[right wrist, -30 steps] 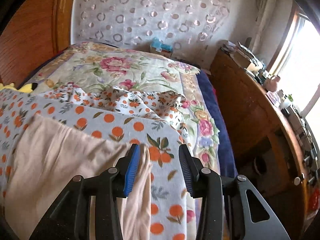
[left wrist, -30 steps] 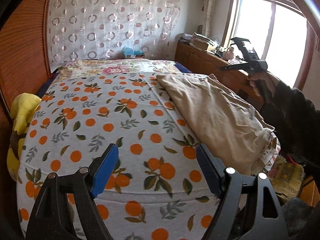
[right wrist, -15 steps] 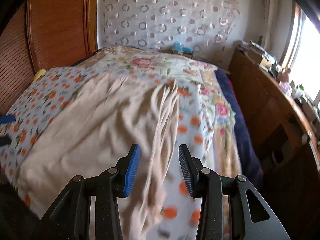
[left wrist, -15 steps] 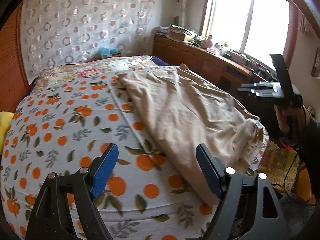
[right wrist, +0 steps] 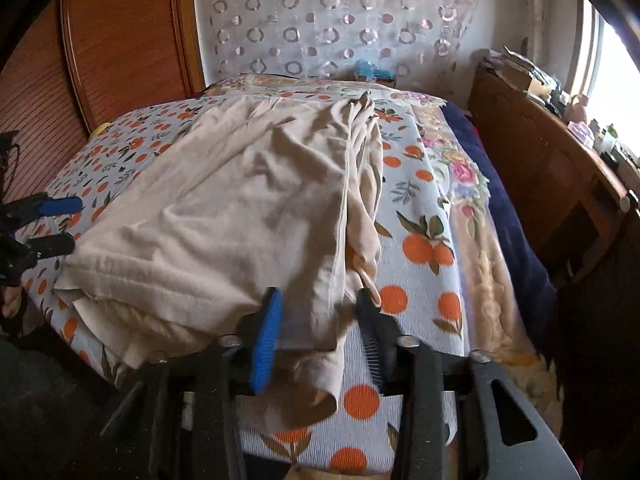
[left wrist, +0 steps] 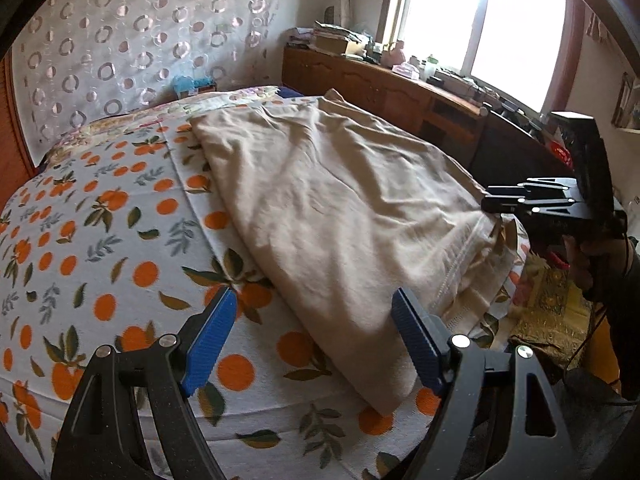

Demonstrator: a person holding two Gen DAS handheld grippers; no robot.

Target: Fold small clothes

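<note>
Both grippers have swung toward the near edge of the bed, where a beige garment lies spread. The right gripper, jaws just closing, straddles its corner without pressing; the left gripper hangs wide apart.

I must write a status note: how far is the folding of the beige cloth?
Done: the beige garment lies spread on the orange-print bedspread. In hand: the right gripper has just been closing at its near corner; the left gripper, open, is at the other. Left: no neat fold shows yet.
</note>
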